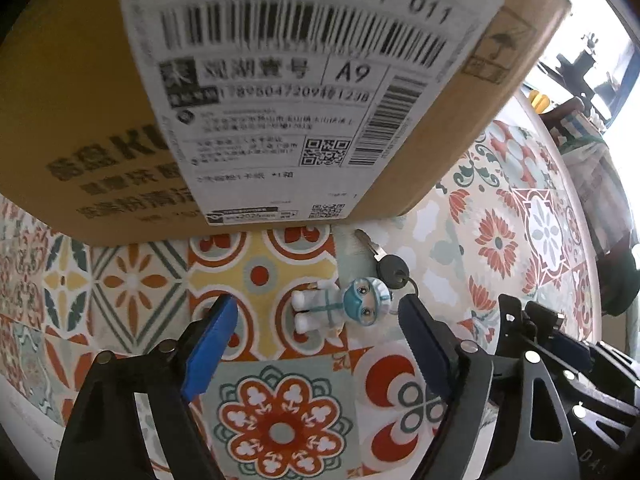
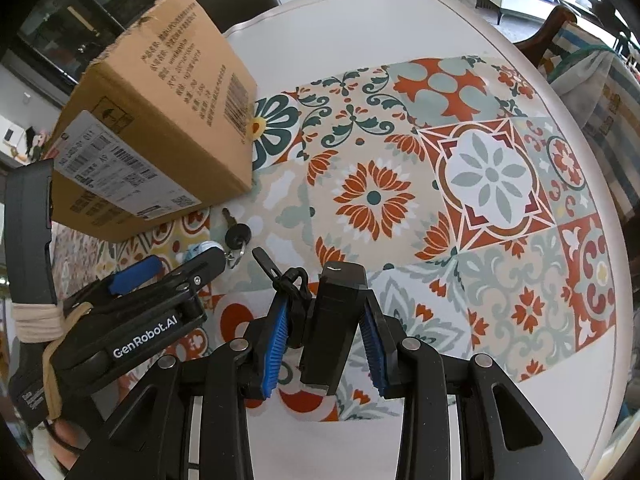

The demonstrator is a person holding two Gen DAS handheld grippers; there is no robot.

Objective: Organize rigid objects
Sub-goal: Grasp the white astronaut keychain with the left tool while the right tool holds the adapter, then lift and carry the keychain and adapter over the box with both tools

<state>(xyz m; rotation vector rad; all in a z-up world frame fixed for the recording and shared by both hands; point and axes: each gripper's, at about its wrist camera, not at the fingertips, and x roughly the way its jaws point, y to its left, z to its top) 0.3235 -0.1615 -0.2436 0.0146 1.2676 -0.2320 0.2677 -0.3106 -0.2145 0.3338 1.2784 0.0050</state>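
A small toy figure [image 1: 340, 308] in a white suit and blue mask lies on the patterned mat [image 1: 280, 420]. A ring joins it to a black-headed key [image 1: 394, 270]. My left gripper [image 1: 318, 306] stands open around the figure, one blue pad on each side, neither touching it. In the right wrist view, my right gripper [image 2: 324, 300] is shut on a black rectangular object [image 2: 336, 320] with a black strap clip [image 2: 288, 276]. It is held just above the mat, right of the left gripper [image 2: 176, 264]. The key [image 2: 238, 236] lies just ahead of both.
A large cardboard box [image 1: 100, 100] with a shipping label [image 2: 120, 168] stands on the mat just beyond the key. The mat covers a round white table [image 2: 400, 12]. A chair with striped fabric [image 2: 592, 64] is at the table's far right edge.
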